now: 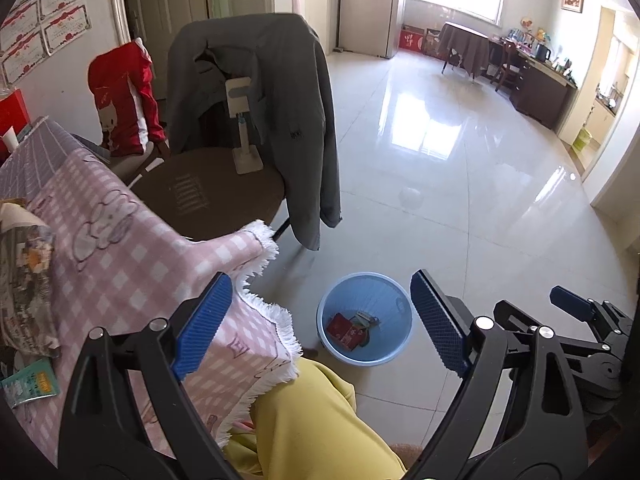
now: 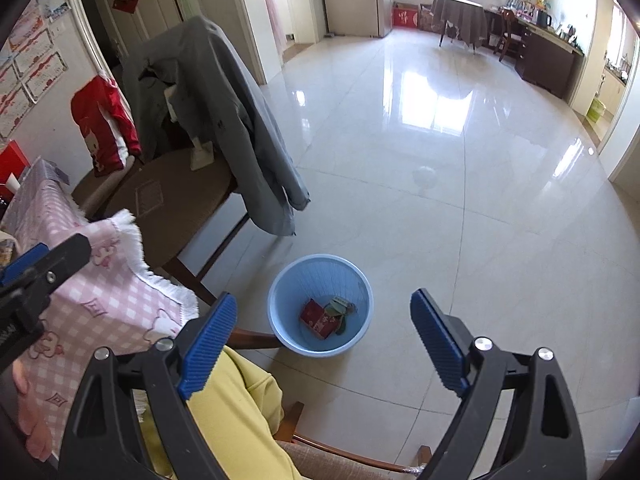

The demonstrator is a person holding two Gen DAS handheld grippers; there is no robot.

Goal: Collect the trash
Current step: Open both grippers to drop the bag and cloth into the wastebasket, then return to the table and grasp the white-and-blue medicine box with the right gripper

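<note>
A light blue waste bin (image 1: pixel 394 344) stands on the tiled floor beside the table; it also shows in the right wrist view (image 2: pixel 280 292). Inside lie a red carton (image 1: pixel 345 331) (image 2: pixel 318 318) and a few small wrappers (image 2: pixel 340 306). My left gripper (image 1: pixel 322 328) is open and empty, held above the bin and the table corner. My right gripper (image 2: pixel 322 338) is open and empty, above the bin; it shows at the right edge of the left wrist view (image 1: pixel 580 312). A crumpled printed wrapper (image 1: pixel 24 280) and a green packet (image 1: pixel 32 384) lie on the table.
A table with a pink checked cloth (image 1: pixel 120 248) is at the left. A round brown stool (image 1: pixel 208 196) bears a white stand (image 1: pixel 242 128). A grey jacket (image 1: pixel 280 100) hangs over a chair. Yellow trousers (image 1: pixel 304 420) are below. Open tiled floor (image 1: pixel 480 200) stretches to the right.
</note>
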